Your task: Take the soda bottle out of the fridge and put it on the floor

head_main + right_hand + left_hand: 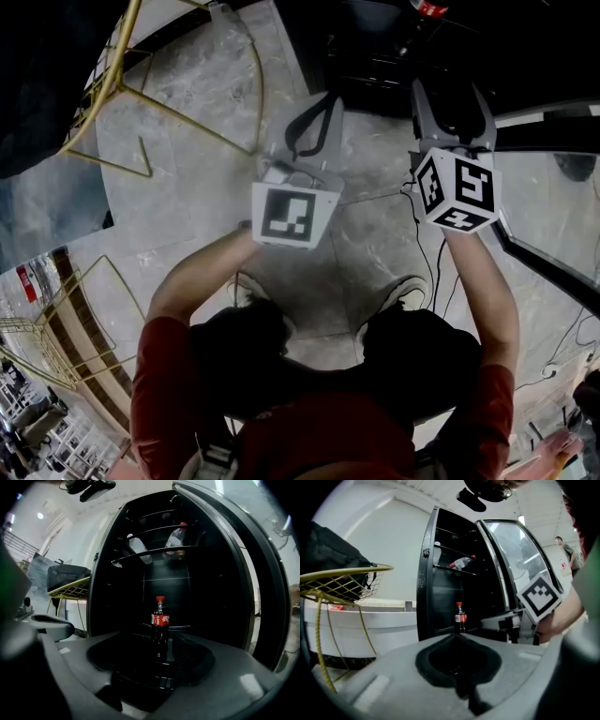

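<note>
While the soda bottle (160, 623) stands upright low in the fridge (213, 597), ahead of the right gripper (157, 656) with its open, empty jaws, advance straight and close on its body. The left gripper (457, 637) is closed, empty.

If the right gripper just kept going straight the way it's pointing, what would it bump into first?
Most likely the soda bottle, standing upright on a low shelf of the open fridge, in line between the right gripper's open jaws. Nothing shows in between, though depth is hard to judge.
</note>
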